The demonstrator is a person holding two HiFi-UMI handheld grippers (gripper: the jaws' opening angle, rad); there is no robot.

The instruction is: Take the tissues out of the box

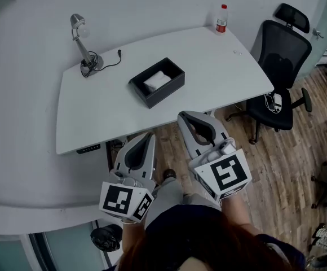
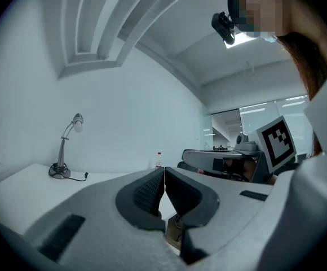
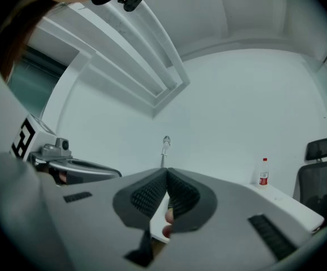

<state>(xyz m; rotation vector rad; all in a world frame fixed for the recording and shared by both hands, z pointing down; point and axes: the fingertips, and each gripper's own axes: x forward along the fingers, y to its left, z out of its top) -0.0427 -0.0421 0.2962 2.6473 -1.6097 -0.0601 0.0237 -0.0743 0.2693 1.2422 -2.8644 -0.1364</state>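
my left claw (image 1: 150, 135) and right claw (image 1: 181, 116) are closed and empty, well apart from the box (image 1: 164, 95). i must open one before reaching the tissues (image 1: 157, 80).

The black box (image 1: 158, 82) is hidden in both gripper views, behind the grey bodies of the left gripper (image 2: 164, 174) and the right gripper (image 3: 167, 175). From the head view its tissues (image 1: 155, 81) are a pale patch too small to count. The bottle (image 1: 222, 19) has a label too small to read, and the right gripper view's dark rim cuts off the office chair (image 3: 320, 176).
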